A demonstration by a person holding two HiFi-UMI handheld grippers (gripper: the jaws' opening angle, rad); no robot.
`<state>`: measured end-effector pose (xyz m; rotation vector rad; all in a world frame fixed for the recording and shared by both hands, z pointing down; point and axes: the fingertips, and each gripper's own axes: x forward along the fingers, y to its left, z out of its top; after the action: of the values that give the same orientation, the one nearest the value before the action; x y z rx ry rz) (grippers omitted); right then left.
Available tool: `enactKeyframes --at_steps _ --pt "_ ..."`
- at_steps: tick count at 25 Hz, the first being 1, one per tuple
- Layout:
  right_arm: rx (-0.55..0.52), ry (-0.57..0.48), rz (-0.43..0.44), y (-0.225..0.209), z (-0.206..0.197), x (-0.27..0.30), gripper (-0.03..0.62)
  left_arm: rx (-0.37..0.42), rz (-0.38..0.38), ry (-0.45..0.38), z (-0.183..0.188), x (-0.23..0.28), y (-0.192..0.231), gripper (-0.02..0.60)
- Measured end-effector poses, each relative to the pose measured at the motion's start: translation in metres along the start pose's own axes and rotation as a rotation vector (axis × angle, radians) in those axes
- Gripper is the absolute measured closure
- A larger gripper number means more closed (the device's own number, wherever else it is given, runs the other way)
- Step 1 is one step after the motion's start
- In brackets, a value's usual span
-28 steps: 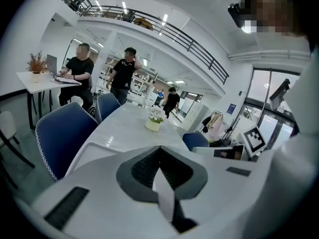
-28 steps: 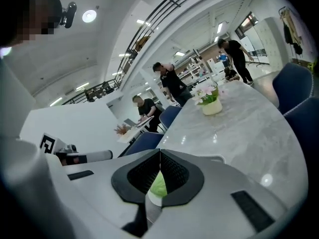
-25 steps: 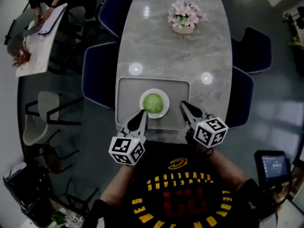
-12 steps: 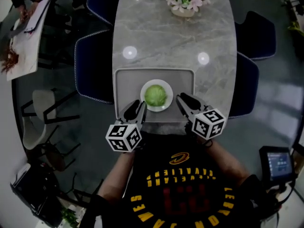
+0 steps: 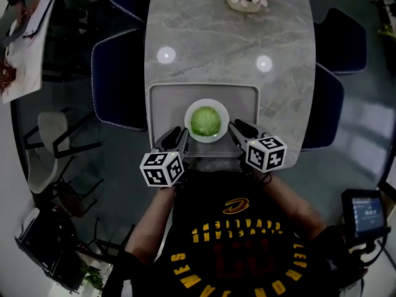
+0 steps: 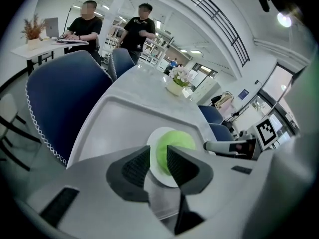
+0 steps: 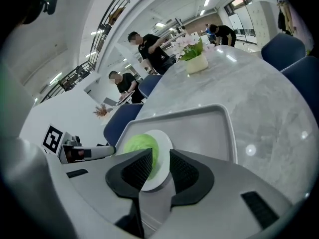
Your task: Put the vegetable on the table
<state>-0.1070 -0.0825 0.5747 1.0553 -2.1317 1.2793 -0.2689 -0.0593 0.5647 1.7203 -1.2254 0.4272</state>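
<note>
One green vegetable [image 5: 205, 120] is seated on a white plate [image 5: 206, 139] in a grey tray [image 5: 167, 101] on the table [image 5: 229, 42], just ahead of and between both tools. The jaws of the left tool [image 5: 176, 132] are held apart. Those of the right tool [image 5: 236, 127] have just been opening, with the tray's near rim between them. Contact with that rim cannot be made out.

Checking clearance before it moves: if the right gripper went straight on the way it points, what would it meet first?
Probably the near rim of the white plate on the tray, though depth is unclear. On the right gripper the tongs have just been opening, with nothing gripped.
</note>
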Motion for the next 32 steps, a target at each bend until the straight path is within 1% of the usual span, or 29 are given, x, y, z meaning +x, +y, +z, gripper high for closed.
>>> enactKeyframes --at_steps 4,8,15,22,28,29,30,32 --pt "0.034 0.007 -0.023 -0.002 -0.003 0.009 0.493 -0.03 0.001 0.056 -0.01 0.007 0.009 0.488" --pt "0.025 0.041 -0.022 0.0 -0.007 0.016 0.493 -0.052 0.004 0.086 -0.016 0.013 0.013 0.488" --pt "0.028 0.083 -0.039 -0.001 -0.016 0.023 0.493 -0.073 -0.003 0.117 -0.018 0.015 0.018 0.488" --pt "0.029 0.115 -0.029 0.001 -0.02 0.03 0.493 -0.094 0.007 0.143 -0.025 0.021 0.021 0.489" --pt "0.027 0.129 -0.027 0.005 -0.023 0.031 0.494 -0.09 -0.003 0.158 -0.027 0.021 0.022 0.489" --pt "0.027 0.13 -0.028 0.006 -0.023 0.031 0.494 -0.092 -0.006 0.163 -0.027 0.02 0.021 0.494" --pt "0.026 0.13 -0.03 0.006 -0.023 0.031 0.494 -0.094 -0.008 0.167 -0.027 0.021 0.02 0.516" --pt "0.024 0.129 -0.04 0.003 -0.023 0.032 0.494 -0.093 -0.009 0.173 -0.027 0.023 0.019 0.523"
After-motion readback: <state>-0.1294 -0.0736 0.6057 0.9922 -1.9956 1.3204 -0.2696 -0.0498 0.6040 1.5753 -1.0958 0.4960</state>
